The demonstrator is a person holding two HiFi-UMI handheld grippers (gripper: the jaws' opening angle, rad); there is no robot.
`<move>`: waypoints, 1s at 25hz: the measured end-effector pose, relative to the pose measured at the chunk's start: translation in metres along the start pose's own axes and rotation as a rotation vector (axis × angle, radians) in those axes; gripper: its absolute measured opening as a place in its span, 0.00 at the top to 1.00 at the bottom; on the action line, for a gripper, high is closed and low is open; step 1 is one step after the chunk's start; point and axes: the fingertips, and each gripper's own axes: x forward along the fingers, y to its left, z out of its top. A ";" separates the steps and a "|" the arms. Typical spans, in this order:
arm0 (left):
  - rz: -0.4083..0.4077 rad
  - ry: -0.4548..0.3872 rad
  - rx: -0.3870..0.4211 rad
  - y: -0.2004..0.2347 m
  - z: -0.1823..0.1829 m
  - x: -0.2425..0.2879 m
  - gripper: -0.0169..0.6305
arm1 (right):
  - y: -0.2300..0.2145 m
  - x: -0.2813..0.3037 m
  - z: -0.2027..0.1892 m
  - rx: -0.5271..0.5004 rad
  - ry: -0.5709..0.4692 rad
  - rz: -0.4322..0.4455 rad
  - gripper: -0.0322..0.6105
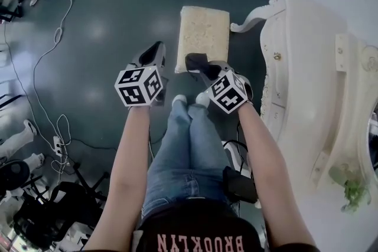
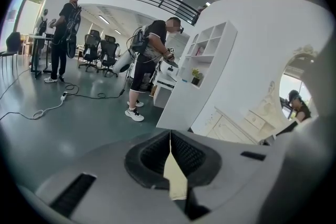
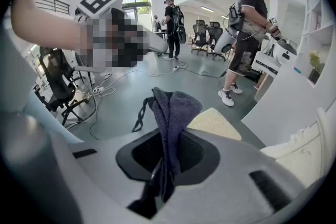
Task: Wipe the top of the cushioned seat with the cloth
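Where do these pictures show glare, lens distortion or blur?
Head view: pale light reflections on the glossy floor, cushioned seat sharp. Left gripper view: strong fisheye bending, dark corners. Right gripper view: same fisheye; cloth sharp, one mosaic patch.

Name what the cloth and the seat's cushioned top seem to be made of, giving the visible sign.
Cloth: dark grey terry-like fabric, probably microfibre; matte, nubbly pile, folds limply from the right gripper. Cushioned seat: cream textile, perhaps bouclé or fleece; pebbly, unshiny surface.
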 end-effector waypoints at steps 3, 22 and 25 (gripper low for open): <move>-0.025 -0.029 0.012 -0.014 0.019 -0.011 0.97 | -0.009 -0.028 0.014 0.020 -0.049 -0.042 0.90; -0.117 -0.326 0.275 -0.111 0.152 -0.086 0.97 | -0.061 -0.234 0.083 0.240 -0.489 -0.358 0.90; -0.116 -0.356 0.348 -0.125 0.161 -0.096 0.97 | -0.068 -0.262 0.087 0.266 -0.583 -0.423 0.90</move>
